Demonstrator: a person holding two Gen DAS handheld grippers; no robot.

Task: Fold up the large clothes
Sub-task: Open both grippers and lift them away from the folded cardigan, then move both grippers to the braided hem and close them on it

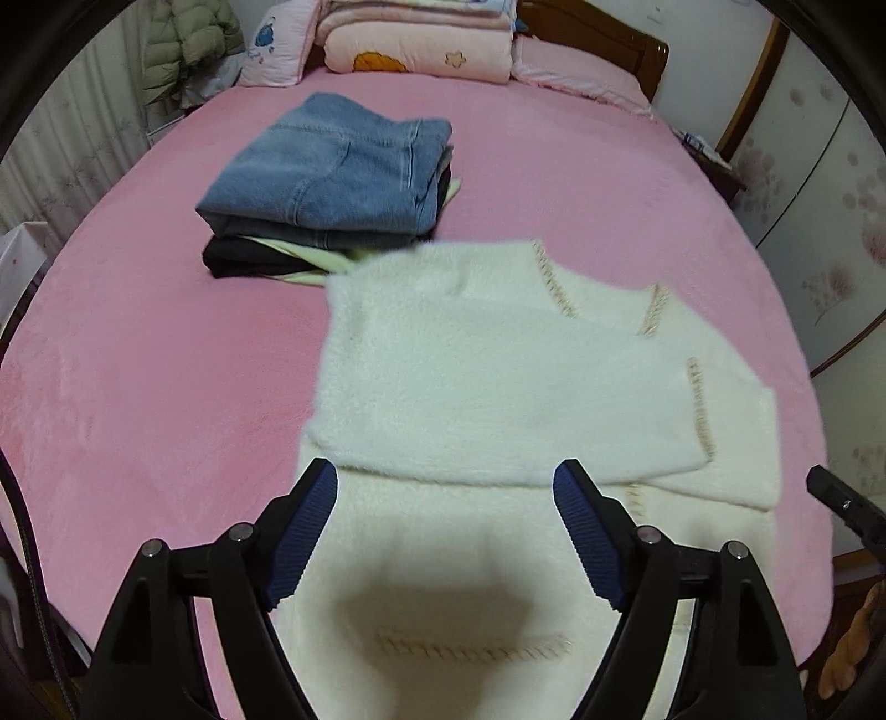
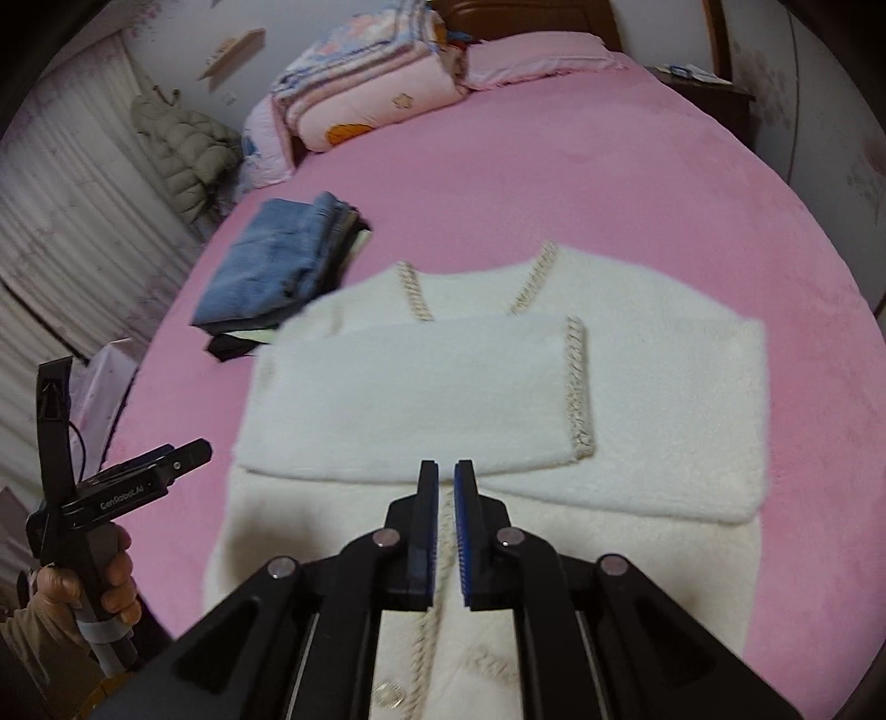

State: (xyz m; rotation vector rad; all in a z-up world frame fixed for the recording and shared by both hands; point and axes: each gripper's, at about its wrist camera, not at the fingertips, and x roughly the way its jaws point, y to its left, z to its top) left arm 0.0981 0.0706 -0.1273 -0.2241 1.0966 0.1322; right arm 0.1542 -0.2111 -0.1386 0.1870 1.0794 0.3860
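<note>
A white fuzzy cardigan [image 1: 498, 376] with beige stitched trim lies flat on the pink bed [image 1: 138, 360]. Its sleeves are folded across the chest, and the upper sleeve [image 2: 415, 399] runs from left to right. My left gripper [image 1: 444, 468] hangs open above the cardigan's lower half, with nothing between its blue pads. My right gripper [image 2: 446, 471] is shut and empty, hovering over the same cardigan [image 2: 664, 387] near the button line. At the left edge of the right wrist view, a hand [image 2: 119, 559] grips the left gripper's handle.
A stack of folded clothes topped by blue jeans [image 1: 332, 177] sits on the bed beyond the cardigan's left shoulder. Folded pink quilts and pillows [image 1: 415, 50] line the headboard. An olive puffer jacket [image 2: 183, 149] hangs at the left, and a nightstand [image 2: 703, 83] stands at the far right.
</note>
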